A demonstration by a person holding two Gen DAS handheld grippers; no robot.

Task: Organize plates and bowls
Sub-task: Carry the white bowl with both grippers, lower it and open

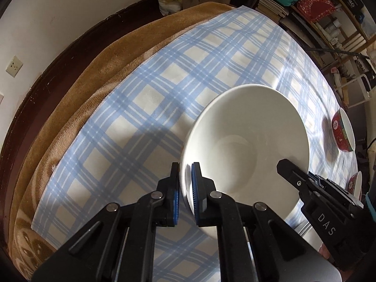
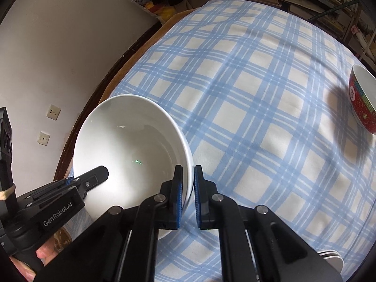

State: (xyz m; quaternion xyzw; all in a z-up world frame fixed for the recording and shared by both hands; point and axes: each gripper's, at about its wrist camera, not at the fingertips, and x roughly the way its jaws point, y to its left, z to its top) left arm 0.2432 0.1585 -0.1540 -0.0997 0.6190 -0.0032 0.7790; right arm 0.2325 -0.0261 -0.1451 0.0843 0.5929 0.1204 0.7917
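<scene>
White bowl (image 1: pixel 244 141), maybe two red bowls (image 1: pixel 343 130).

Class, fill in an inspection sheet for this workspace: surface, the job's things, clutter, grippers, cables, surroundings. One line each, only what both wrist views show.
Surface: blue checked tablecloth over a tan blanket.
Job's things: large white bowl pinched at opposite rims; red patterned bowl apart at the far right; a second red bowl partly hidden; stacked white plates at the near edge.
Clutter: nothing seen on the cloth.
Grippers: left gripper and right gripper each shut on the white bowl's rim.
Cables: dark cable beyond the table.
Surroundings: wall sockets, bookshelves, bags.
</scene>
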